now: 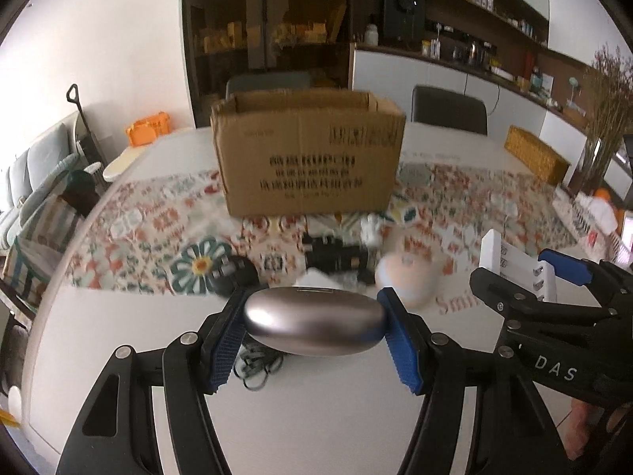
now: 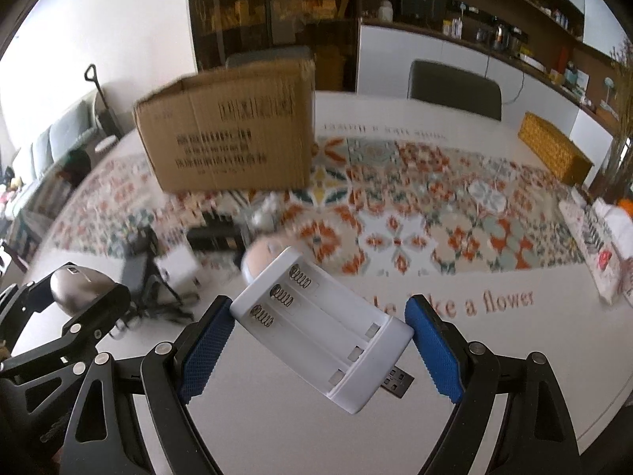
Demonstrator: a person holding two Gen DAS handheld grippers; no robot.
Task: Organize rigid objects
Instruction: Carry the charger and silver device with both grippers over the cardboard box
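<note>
My left gripper (image 1: 314, 330) is shut on a smooth grey oval case (image 1: 314, 320), held above the white table. My right gripper (image 2: 320, 340) is shut on a white battery charger (image 2: 320, 328) with three empty slots and a black USB plug; it hangs tilted over the table. In the left wrist view the right gripper (image 1: 526, 273) shows at the right edge with the charger (image 1: 510, 265). An open cardboard box (image 1: 308, 154) stands upright beyond on the patterned mat. Between me and the box lie a black device (image 1: 336, 255), a pale rounded object (image 1: 407, 277) and a black round item (image 1: 231, 275).
A tangle of black cord (image 1: 257, 364) lies under the left gripper. A yellow woven box (image 1: 536, 154) sits at the far right of the table, and a printed packet (image 2: 605, 253) near the right edge. Two dark chairs (image 2: 455, 87) stand behind the table.
</note>
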